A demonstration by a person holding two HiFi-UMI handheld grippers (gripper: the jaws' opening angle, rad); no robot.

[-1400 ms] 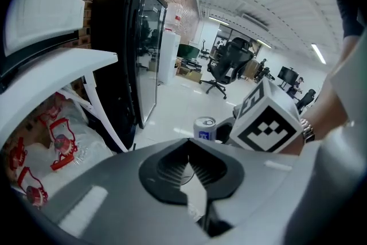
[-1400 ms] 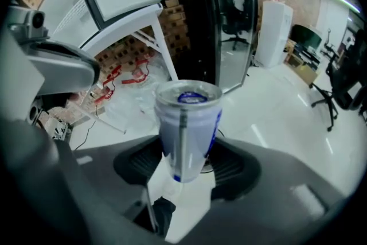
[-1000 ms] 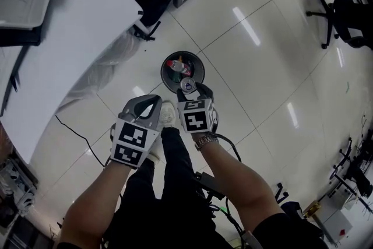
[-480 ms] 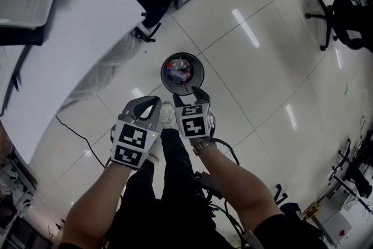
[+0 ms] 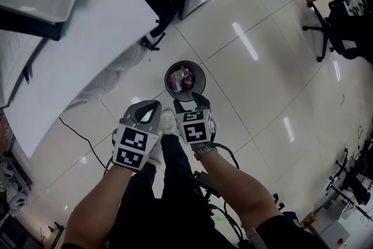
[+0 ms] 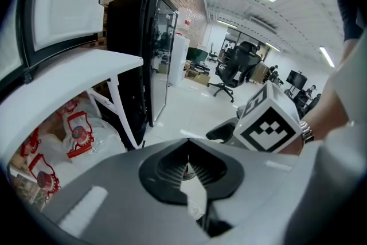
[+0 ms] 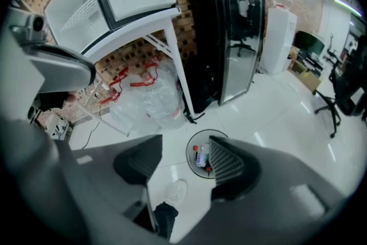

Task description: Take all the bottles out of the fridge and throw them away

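Observation:
A round black bin (image 5: pixel 197 70) stands on the floor ahead of my feet, with several bottles (image 5: pixel 182 80) lying in it, one with a red cap. My right gripper (image 5: pixel 191 101) hovers at the bin's near rim, open and empty. Between its jaws the right gripper view shows the bin (image 7: pixel 191 146) and the bottles (image 7: pixel 200 156) below. My left gripper (image 5: pixel 151 105) hangs to the left beside it, shut on nothing; its pads (image 6: pixel 172 166) meet in the left gripper view. The black fridge (image 7: pixel 229 26) stands beyond the bin, its glass door ajar.
A white table (image 5: pixel 76 49) stands to the left, with clear plastic bags (image 7: pixel 149 94) under it. My white shoe (image 5: pixel 168 121) is just behind the bin. Office chairs (image 5: pixel 341 20) are far right, and a water dispenser (image 7: pixel 281 37) stands beside the fridge.
A bottle seen at my right gripper's tips over the bin one second ago is gone from there. Both grippers have stayed nearly in place while the view shifted slightly.

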